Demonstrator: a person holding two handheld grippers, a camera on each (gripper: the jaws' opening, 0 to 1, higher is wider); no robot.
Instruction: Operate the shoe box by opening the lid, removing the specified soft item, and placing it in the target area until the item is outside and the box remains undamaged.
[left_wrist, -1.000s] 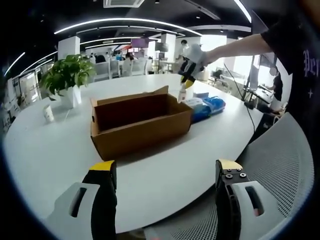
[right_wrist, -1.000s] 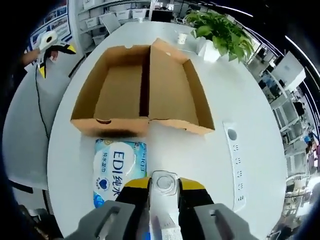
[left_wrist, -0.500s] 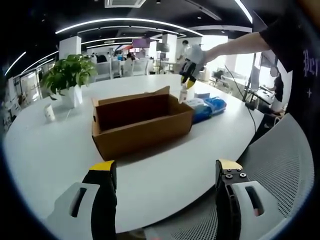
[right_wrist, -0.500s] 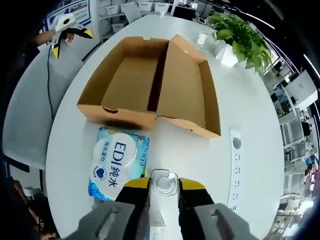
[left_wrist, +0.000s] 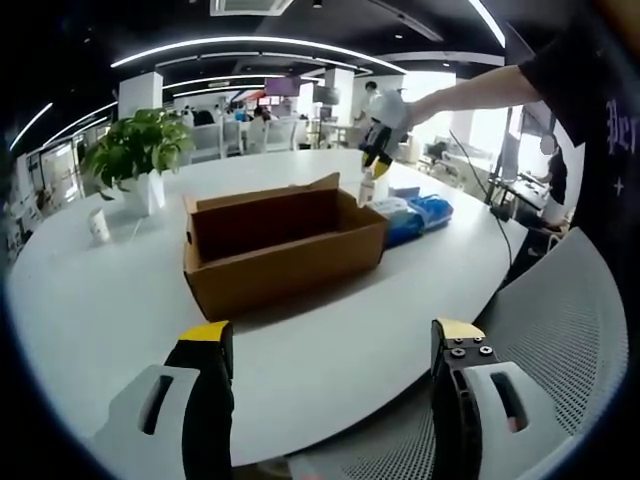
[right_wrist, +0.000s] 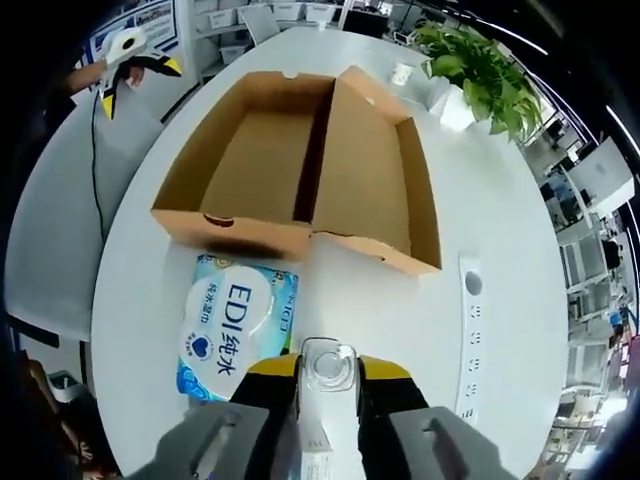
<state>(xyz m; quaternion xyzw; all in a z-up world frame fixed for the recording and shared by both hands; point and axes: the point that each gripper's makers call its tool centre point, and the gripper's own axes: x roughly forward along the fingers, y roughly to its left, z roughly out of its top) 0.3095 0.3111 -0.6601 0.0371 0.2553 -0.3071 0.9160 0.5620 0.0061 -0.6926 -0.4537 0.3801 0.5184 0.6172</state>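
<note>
In the left gripper view the left gripper (left_wrist: 330, 350) hangs low at 6 o'clock with its yellow-tipped jaws wide apart and nothing between them, above the near edge of the white table (left_wrist: 100, 300) and a grey mesh chair (left_wrist: 570, 320) at 4 o'clock. The box (left_wrist: 280, 245) sits open on the table just above centre, its lid (left_wrist: 270, 195) folded back and standing at the far side. Just beside the box at 2 o'clock lies the blue pack (left_wrist: 410, 215), outside the box, and above it the right gripper (left_wrist: 378, 150) hangs from an outstretched arm (left_wrist: 470, 90), holding a small bottle (left_wrist: 366, 185) whose base is at or just above the table beside the pack. A plant (left_wrist: 135, 150) in a white pot stands at 10 o'clock, with a paper cup (left_wrist: 97, 227) near it at 9 o'clock. In the right gripper view, looking down, the right gripper (right_wrist: 327, 372) at 6 o'clock is clamped on the clear bottle (right_wrist: 328, 365), whose round top shows between the jaws. The pack (right_wrist: 238, 325), printed "EDI", lies at 7 o'clock, touching or just short of the box's near wall. The box (right_wrist: 300, 175) lies open and bare inside, the lid (right_wrist: 375, 190) to the right half. A white power strip (right_wrist: 470, 330) lies at 4 o'clock, the plant (right_wrist: 475, 65) at 1 o'clock, and the left gripper (right_wrist: 125, 55) at 10 o'clock beyond the table edge.
</note>
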